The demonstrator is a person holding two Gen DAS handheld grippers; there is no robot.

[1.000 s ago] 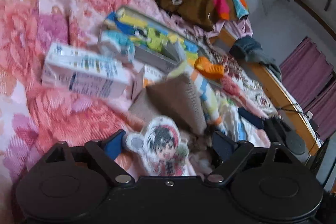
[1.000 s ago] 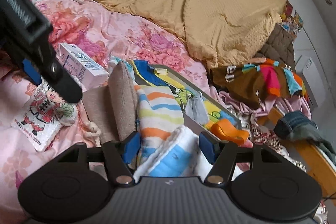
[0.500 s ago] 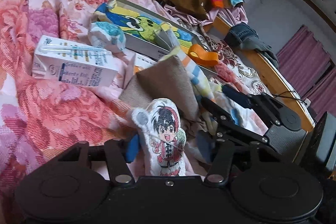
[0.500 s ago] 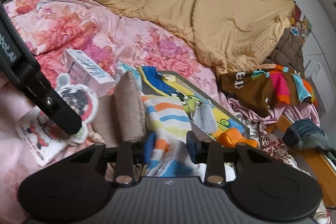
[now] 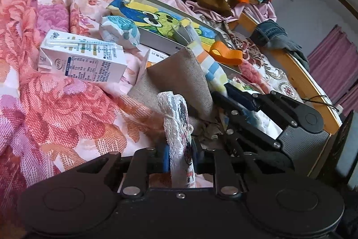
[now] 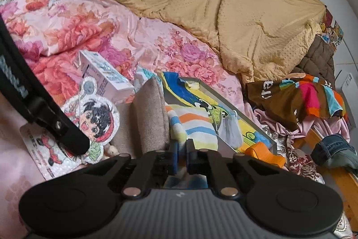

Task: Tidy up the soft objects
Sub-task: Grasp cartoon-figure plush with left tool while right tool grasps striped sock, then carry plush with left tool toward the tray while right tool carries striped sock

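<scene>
gripping: left gripper (image 5: 180,155) has its jaws closing on the cartoon pillow (image 5: 177,127), pads pressing its lower edge, pillow standing on edge between them
right gripper: the right gripper (image 6: 181,157) is pinched nearly fully together on a fold of the striped towel (image 6: 192,127)
where: both soft things lie on the flowered bedspread (image 5: 56,115), either side of a brown cushion (image 5: 179,73)
pillow handling: looks light, thin and squashy; likely to flop, so a hold lower on the body beats the rim
towel handling: soft and limp, i judge; it will trail and may drag neighbours, so bunch more cloth before lifting
tray: a shallow tray (image 5: 156,41) with a cartoon print lies beyond the cushion; a grey pouch (image 5: 185,31) and the towel's far end rest in it, an orange strap (image 5: 226,53) at its corner
carton: a stiff milk carton (image 5: 82,57) lies beside, not soft
</scene>
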